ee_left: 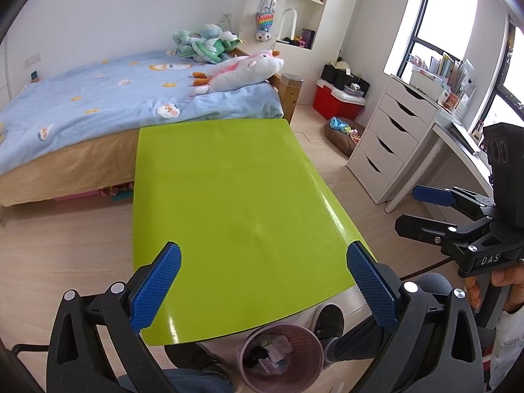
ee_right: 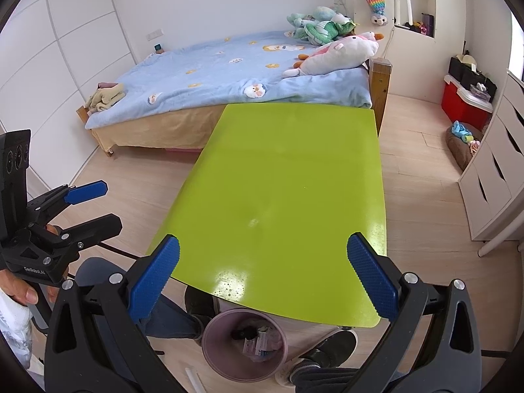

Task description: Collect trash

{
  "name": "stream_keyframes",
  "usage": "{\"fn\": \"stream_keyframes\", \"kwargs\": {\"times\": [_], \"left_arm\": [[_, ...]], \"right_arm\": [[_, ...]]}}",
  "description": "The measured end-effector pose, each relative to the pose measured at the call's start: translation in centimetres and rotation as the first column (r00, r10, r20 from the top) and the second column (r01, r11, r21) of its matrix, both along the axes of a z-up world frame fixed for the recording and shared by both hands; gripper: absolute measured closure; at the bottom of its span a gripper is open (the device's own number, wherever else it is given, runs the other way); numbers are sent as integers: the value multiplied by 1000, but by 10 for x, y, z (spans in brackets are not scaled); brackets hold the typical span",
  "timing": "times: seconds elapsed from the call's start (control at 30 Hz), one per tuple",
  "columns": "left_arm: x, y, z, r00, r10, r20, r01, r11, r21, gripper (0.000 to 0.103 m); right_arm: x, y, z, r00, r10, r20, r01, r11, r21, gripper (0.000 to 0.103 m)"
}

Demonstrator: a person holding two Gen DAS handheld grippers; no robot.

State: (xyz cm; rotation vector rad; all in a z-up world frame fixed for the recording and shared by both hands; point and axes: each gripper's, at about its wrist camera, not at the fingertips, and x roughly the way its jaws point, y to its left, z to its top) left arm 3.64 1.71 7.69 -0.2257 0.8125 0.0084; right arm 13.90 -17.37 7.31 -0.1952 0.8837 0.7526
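Two grippers hang over one green desk. The left gripper has its two blue fingers spread wide with nothing between them; the right gripper is likewise spread wide and holds nothing.

One pink bin stands upright on the floor just beyond the desk's near edge, its round mouth facing up, so its long axis runs vertical. Several scraps of trash lie inside it; their number cannot be told. Two dark shoes flank the bin, one of them on its right.

The desk's long side runs away toward one bed with a blue cover, where a pile of plush toys lies. Right of the bed stand a shelf, one red box, and one white chest of five drawers under a window.
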Motion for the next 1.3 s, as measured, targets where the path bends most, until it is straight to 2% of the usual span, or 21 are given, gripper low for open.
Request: {"fn": "stream_keyframes", "kwargs": {"times": [1.3], "left_arm": [[2, 1, -7, 1000, -1, -14, 1, 1000, 5, 6]], "right_arm": [[1, -1, -1, 1000, 2, -1, -2, 1000, -6, 3]]}}
